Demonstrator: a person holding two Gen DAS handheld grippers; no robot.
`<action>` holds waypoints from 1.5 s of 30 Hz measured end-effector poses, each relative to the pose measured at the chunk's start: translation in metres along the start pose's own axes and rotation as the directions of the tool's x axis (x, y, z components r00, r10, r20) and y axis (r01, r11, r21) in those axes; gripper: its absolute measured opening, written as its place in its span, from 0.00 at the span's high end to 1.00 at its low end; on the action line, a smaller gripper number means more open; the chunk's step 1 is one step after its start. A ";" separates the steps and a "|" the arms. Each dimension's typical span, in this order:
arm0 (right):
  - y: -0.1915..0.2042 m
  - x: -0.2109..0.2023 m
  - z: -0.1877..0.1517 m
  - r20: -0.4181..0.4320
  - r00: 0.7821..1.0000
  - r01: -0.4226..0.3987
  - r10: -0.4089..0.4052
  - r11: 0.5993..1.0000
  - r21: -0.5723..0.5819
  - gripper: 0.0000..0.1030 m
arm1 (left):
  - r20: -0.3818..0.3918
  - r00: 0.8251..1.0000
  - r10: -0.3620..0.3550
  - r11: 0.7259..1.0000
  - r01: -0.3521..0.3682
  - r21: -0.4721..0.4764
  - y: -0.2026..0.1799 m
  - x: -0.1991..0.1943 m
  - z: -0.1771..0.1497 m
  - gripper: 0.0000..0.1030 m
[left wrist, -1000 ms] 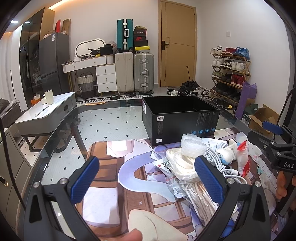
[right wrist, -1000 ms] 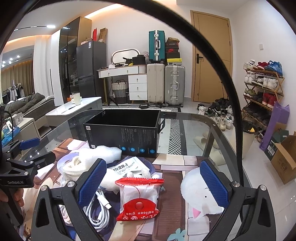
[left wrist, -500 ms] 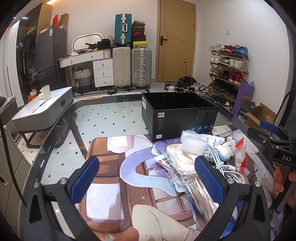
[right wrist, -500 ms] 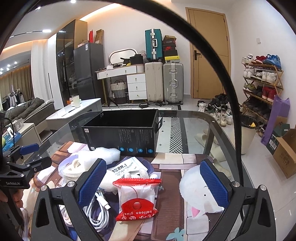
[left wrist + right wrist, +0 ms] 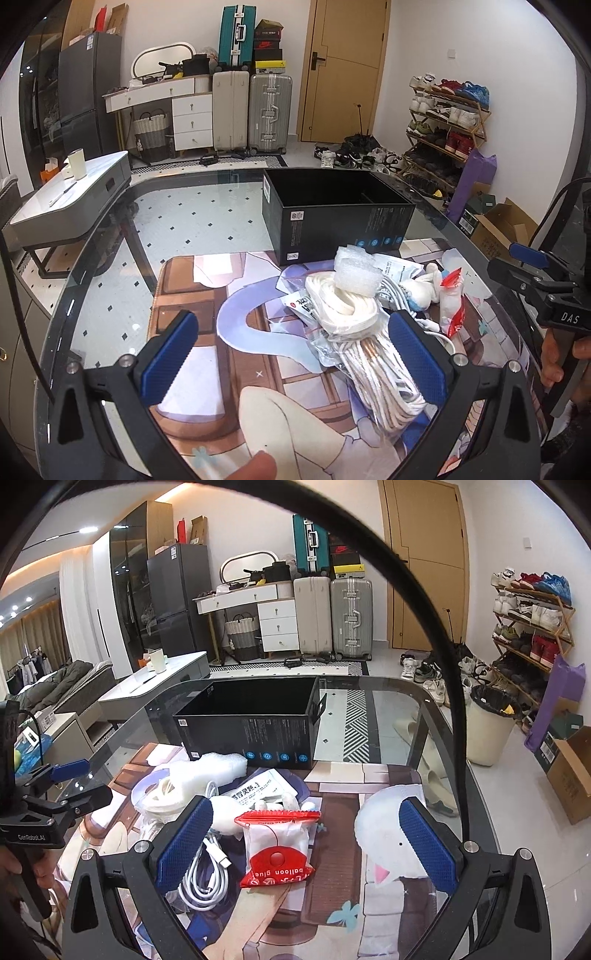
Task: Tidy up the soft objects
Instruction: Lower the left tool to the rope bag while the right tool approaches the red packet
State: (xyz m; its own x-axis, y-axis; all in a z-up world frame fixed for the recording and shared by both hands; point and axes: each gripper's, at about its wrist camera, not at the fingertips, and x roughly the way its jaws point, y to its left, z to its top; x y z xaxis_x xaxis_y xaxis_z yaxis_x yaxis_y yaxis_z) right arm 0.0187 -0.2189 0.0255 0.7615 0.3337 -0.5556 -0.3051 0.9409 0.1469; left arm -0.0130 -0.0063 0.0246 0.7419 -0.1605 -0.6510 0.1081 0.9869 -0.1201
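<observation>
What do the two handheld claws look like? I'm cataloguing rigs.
Both are matte black frames with silver screws and two blue, textured pads. The left claw reads "GenRobot.AI" on its side in the right view; the right claw reads "DAS" in the left view. A black cable arcs over the right view. No sleeves are clearly visible.

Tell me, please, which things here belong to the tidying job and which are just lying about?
Job: black box, foam piece, white rope bundle, balloon glue packet, white cable.
Lying about: suitcases, shoe rack, waste bin.
</observation>
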 end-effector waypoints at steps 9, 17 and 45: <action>-0.005 0.003 0.000 -0.064 0.998 -0.016 0.016 1.000 0.008 0.00 | -0.096 0.995 -0.031 0.999 0.035 0.038 -0.024 0.008 -0.006 0.00; -0.002 0.016 -0.005 -0.144 0.989 -0.038 0.040 0.999 0.020 0.00 | -0.175 0.983 -0.062 0.997 0.068 0.032 -0.039 0.016 -0.010 0.00; 0.002 0.050 -0.012 -0.262 0.963 -0.062 0.061 0.998 0.004 0.00 | -0.359 0.931 -0.063 0.997 0.039 -0.072 -0.042 0.061 -0.023 0.00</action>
State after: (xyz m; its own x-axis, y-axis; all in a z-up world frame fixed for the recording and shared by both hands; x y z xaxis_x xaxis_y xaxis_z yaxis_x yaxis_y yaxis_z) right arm 0.0488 -0.2013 -0.0117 0.5655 0.3634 -0.7404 -0.3491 0.9188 0.1843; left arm 0.0121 -0.0583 -0.0269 0.4461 -0.2182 -0.8680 0.0890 0.9758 -0.1996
